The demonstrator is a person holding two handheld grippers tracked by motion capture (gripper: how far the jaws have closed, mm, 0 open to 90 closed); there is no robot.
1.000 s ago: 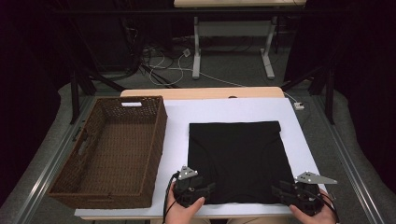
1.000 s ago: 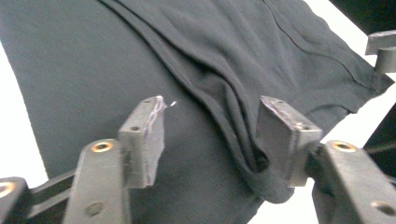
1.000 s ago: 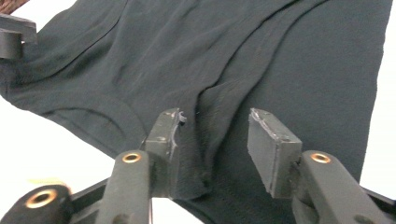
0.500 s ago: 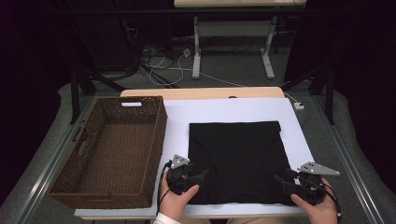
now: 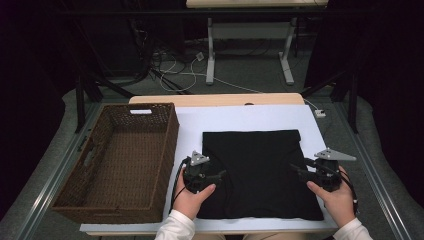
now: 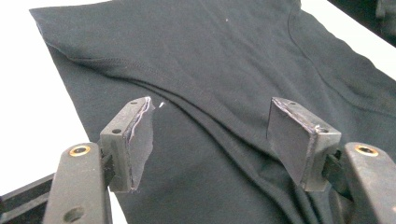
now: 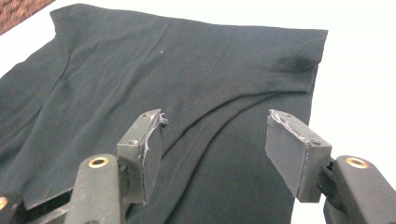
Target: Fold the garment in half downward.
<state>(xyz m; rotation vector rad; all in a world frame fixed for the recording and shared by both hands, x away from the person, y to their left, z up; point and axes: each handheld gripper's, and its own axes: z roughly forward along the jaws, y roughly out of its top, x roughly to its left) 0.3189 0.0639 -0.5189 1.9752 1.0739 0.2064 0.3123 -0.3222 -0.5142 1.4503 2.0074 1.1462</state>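
A black folded garment (image 5: 260, 170) lies flat on the white table top (image 5: 240, 117). My left gripper (image 5: 221, 175) hovers over the garment's left edge and points inward. In the left gripper view its jaws (image 6: 212, 121) stand apart above the dark cloth (image 6: 210, 56), holding nothing. My right gripper (image 5: 296, 168) is over the garment's right side, also pointing inward. In the right gripper view its jaws (image 7: 219, 126) are open over the fabric (image 7: 187, 60), and nothing lies between the pads. Both pairs of jaws have just been opening.
A brown wicker basket (image 5: 167, 140) with nothing inside stands on the table's left part, close beside the left hand. Bare white table borders the garment at the back and right. Beyond the table are desk legs and cables on the floor.
Both hands have moved away from the garment's front edge and farther up its sides. The garment lies as before.
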